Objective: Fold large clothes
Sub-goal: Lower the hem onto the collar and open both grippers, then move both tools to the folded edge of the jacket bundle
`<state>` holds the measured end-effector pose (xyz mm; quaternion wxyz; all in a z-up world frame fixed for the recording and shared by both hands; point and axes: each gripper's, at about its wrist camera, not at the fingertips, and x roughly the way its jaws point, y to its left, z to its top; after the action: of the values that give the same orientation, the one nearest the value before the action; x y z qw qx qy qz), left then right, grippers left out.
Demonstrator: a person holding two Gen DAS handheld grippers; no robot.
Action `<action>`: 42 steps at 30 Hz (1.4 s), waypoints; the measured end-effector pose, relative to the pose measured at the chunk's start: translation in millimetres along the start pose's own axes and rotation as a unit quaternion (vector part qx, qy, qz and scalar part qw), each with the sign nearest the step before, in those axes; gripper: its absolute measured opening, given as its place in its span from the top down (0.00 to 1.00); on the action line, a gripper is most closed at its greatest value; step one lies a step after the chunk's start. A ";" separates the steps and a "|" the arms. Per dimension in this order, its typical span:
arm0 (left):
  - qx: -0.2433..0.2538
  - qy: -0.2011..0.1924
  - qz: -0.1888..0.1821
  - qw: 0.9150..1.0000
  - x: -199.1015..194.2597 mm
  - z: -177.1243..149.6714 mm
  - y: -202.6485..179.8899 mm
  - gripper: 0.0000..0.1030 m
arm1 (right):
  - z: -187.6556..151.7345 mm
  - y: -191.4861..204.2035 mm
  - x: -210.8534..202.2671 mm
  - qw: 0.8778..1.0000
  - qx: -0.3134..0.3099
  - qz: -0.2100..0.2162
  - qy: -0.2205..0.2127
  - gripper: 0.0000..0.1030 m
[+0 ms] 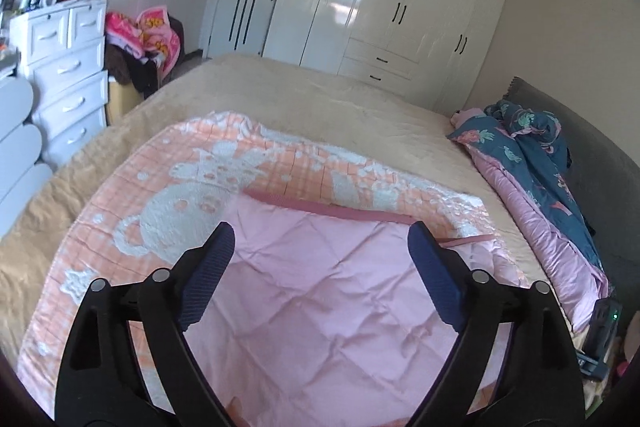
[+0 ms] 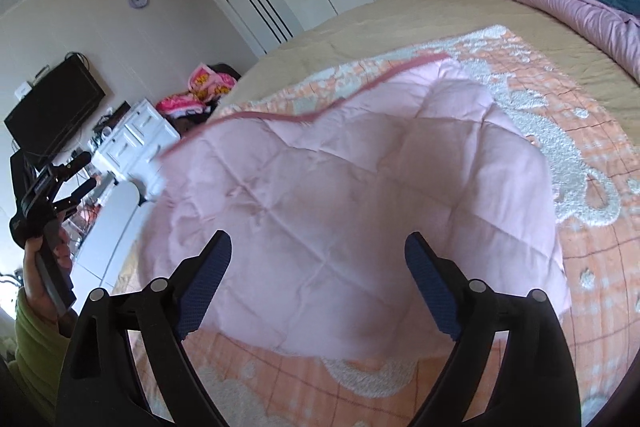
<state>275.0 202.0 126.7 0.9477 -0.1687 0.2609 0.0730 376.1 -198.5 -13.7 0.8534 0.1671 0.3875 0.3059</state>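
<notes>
A large quilt lies spread on the bed, its peach checked face [image 1: 168, 187] showing a white bear pattern. Its pink quilted underside [image 1: 320, 291] is folded over on top, with a darker pink trim [image 1: 320, 207] along the far edge. My left gripper [image 1: 320, 239] hovers open over this pink flap with nothing between its blue pads. My right gripper [image 2: 318, 247] is also open and holds nothing above the pink flap [image 2: 340, 179], whose left edge looks blurred. In the right wrist view the left gripper [image 2: 86, 173] shows at far left, held in a hand with a yellow-green sleeve.
The bed has a beige cover [image 1: 320, 95]. A bundled blue floral duvet [image 1: 532, 147] with pink lining lies along the grey headboard [image 1: 600, 155]. White drawers [image 1: 68, 67] and a pile of clothes [image 1: 152, 39] stand beside the bed, and a white wardrobe [image 1: 400, 7] stands beyond it.
</notes>
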 end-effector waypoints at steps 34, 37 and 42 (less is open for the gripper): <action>0.036 0.060 0.042 0.997 -58.2 -87.8 4.8 0.09 | -38.7 21.6 -103.6 0.990 -0.067 -0.091 -0.079 0.05; 0.034 0.070 0.045 0.996 -60.2 -100.1 11.4 0.09 | -45.7 21.5 -107.5 0.990 -0.069 -0.096 -0.080 0.05; 0.022 0.087 0.051 0.995 -62.3 -119.0 24.8 0.09 | -56.8 22.5 -112.4 0.987 -0.079 -0.113 -0.082 0.05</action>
<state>160.3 179.4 56.1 0.9200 -0.1398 0.3522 0.1004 266.2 -252.0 24.4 0.9218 0.0787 0.3077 0.2225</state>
